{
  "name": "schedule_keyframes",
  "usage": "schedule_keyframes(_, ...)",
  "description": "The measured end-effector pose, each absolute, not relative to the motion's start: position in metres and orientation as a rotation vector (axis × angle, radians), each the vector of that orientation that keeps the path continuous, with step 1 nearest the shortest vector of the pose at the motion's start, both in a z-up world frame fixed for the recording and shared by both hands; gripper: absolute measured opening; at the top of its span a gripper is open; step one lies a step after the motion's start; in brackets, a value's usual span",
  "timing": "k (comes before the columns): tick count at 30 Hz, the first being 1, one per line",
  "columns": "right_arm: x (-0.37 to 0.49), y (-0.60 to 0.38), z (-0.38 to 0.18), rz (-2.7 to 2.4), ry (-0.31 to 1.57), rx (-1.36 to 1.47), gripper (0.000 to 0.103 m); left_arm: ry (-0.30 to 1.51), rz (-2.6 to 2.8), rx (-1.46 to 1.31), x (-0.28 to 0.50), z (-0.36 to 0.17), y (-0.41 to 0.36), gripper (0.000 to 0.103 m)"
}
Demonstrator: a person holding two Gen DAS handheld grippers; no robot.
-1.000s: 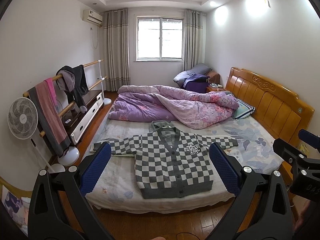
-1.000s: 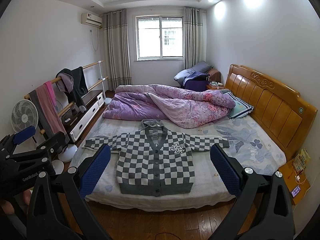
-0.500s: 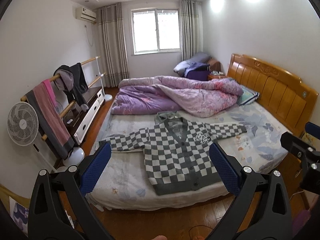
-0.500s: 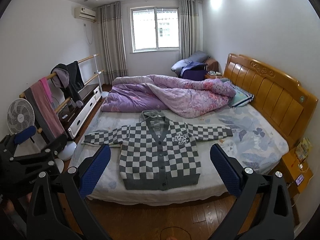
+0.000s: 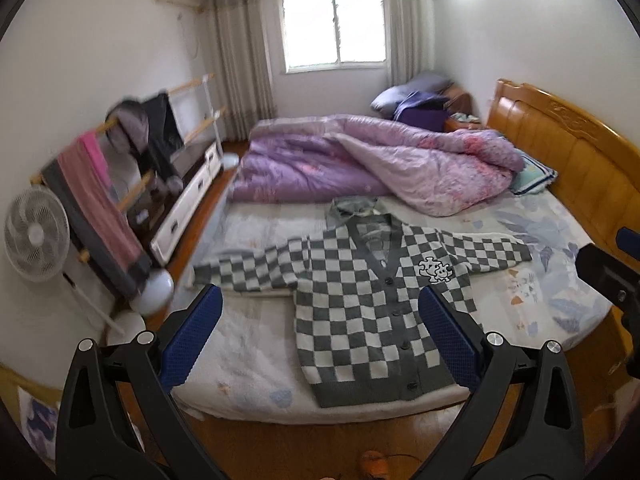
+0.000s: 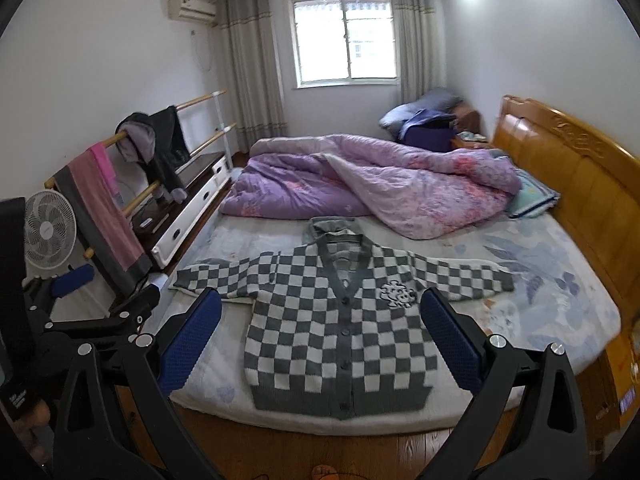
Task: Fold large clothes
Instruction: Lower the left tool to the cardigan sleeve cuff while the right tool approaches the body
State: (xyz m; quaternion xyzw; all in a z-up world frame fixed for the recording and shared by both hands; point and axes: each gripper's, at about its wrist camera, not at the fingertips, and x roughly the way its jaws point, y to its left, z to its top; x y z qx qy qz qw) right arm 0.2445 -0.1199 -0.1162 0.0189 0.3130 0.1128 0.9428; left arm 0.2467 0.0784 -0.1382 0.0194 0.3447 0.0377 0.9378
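Observation:
A grey and white checkered cardigan [image 5: 372, 292] lies flat, front up, sleeves spread, on the near half of the bed [image 5: 248, 344]. It also shows in the right wrist view [image 6: 340, 320]. My left gripper [image 5: 320, 336] is open and empty, held off the bed's near edge, in front of the cardigan's left sleeve and body. My right gripper [image 6: 320, 336] is open and empty, also off the near edge, facing the cardigan's body. Neither touches the cloth.
A crumpled purple quilt [image 5: 360, 164] fills the far half of the bed. A wooden headboard [image 5: 568, 148] stands at the right. A clothes rack [image 6: 132, 184], a fan [image 6: 48, 228] and a low cabinet [image 6: 192, 208] line the left wall. Wooden floor [image 6: 360, 452] lies below.
Both grippers have moved closer to the bed and tilted downward, so the cardigan looks larger. Both jaws stay open. The cardigan has not moved.

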Motion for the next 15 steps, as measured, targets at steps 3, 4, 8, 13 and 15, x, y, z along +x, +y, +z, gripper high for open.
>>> schedule_keyframes(3, 0.287, -0.115, -0.132, 0.236, 0.679, 0.010, 0.096, 0.761, 0.086, -0.028, 0.286, -0.158, 0.089, 0.098)
schedule_keyframes(4, 0.302, -0.113, -0.138, 0.233, 0.696, 0.008, 0.096, 0.780, 0.084, -0.039, 0.296, -0.164, 0.091, 0.098)
schedule_keyframes(8, 0.348, -0.100, -0.167, 0.225, 0.748, -0.005, 0.096, 0.844, 0.108, -0.089, 0.342, -0.199, 0.116, 0.098)
schedule_keyframes(13, 0.403, -0.069, -0.208, 0.201, 0.798, -0.019, 0.096, 0.914, 0.095, -0.242, 0.399, -0.249, 0.188, 0.098)
schedule_keyframes(15, 0.432, -0.044, -0.229, 0.186, 0.820, -0.044, 0.096, 0.918, 0.102, -0.327, 0.424, -0.271, 0.232, 0.098)
